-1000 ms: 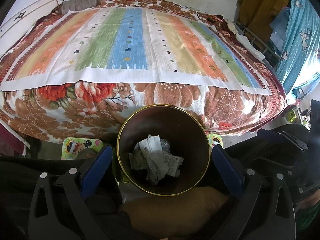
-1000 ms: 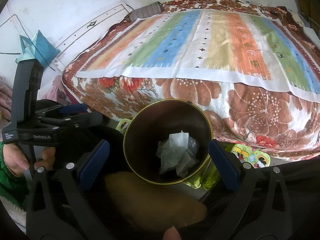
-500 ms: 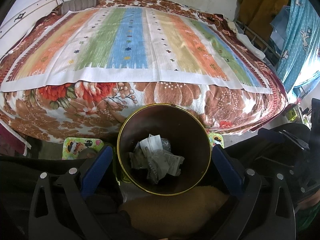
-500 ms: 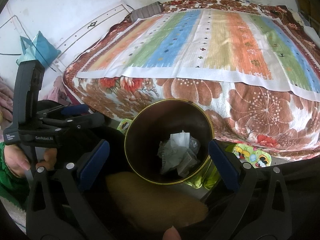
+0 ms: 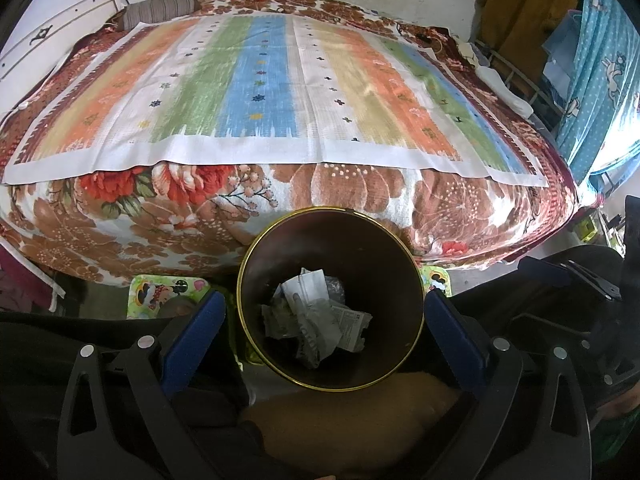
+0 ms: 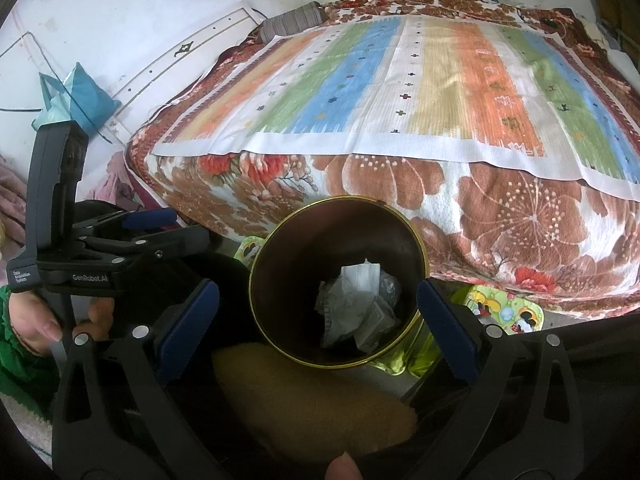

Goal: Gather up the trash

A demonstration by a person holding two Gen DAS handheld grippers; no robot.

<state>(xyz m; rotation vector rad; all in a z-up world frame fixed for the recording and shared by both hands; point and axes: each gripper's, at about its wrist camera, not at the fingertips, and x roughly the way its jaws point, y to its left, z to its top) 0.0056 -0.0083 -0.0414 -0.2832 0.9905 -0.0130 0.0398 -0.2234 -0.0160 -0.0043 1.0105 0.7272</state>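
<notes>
Two grippers, jaws wide, empty | bin (image 5: 256, 344) holds crumpled paper (image 5: 316, 320) | left gripper (image 6: 148, 218) label: "GenRobot.AI"

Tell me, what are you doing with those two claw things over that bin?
A person is collecting trash, holding a claw in each hand. Both the left claw and the right claw are open and empty, hovering over a dark round bin with a gold rim. Crumpled papers already lie at its bottom. The bin stands on the floor beside a bed with a striped cover, and no trash shows on the cover.
</notes>
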